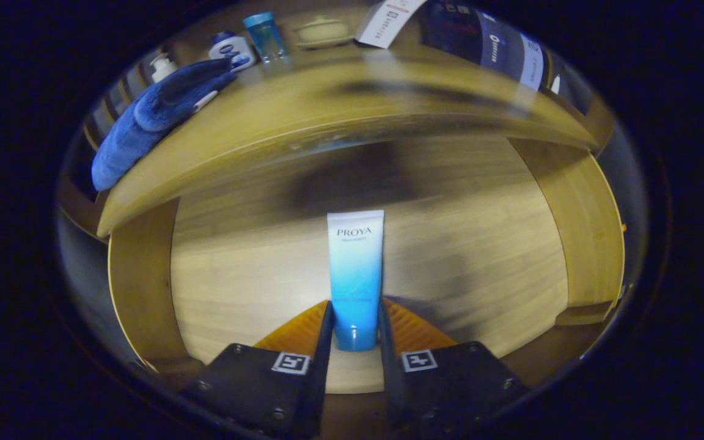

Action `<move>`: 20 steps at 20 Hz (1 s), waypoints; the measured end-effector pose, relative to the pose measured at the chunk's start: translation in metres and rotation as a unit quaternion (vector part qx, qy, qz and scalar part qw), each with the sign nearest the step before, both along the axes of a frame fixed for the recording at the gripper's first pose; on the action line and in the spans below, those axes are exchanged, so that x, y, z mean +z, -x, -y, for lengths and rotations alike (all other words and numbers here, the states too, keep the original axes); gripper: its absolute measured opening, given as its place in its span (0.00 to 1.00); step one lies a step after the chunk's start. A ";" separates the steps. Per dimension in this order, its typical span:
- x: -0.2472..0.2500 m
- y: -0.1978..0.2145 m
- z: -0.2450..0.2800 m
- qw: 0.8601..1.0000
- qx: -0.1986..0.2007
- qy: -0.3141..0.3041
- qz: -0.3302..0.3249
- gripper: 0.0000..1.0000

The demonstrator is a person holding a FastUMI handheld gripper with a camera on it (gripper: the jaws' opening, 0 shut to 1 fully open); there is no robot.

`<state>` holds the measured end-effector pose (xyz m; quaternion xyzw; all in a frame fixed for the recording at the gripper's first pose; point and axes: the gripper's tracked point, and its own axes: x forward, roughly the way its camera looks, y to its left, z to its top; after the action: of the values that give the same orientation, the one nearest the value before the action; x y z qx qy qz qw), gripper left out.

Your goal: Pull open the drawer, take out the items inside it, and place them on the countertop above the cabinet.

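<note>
drawer [254, 269] open, pale wood floor and raised side walls in plain sight, so the pull step looks done and the take-out step is in hand. countertop [303, 116] runs across above the drawer, beyond the fingers, already carrying clutter: blue towel [150, 116] draped over its near edge, white box [388, 21] and dark packaging [486, 40] at the back, cream lidded dish [322, 30], blue cup [266, 36], white bottle [233, 49], white pump bottle [161, 66]

tube [355, 278], white fading to blue, cap end nearest the camera, sits in the drawer between the two fingers. gripper [355, 324] jaws narrow, both fingers [326, 327] pressing the tube's lower sides, so it reads as gripped. can't tell whether the tube is lifted off the floor or resting on it; no other loose item seen in the drawer

next move, my read: raise straight up until the tube clears the countertop's front edge, then carry forward and set down on bare wood between the towel and the dark packaging. tube is soft and tapered, could slip or swing, so hold the squeeze and go slow

writing: tube reads "proya", smaller line under it too fine to read. print on the white box and dark packaging too blurred
</note>
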<state>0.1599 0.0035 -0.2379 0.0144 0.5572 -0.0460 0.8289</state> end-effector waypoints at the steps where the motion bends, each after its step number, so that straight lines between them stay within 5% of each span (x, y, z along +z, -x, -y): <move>1: 0.005 -0.003 0.000 1.000 0.003 0.001 0.021 0.35; 10: 0.084 0.009 -0.018 0.978 0.032 -0.020 0.206 0.35; 20: 0.207 0.042 -0.026 0.915 0.066 -0.018 0.398 0.34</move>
<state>0.1180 0.0292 -0.0310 0.0094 0.1813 0.0284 0.9830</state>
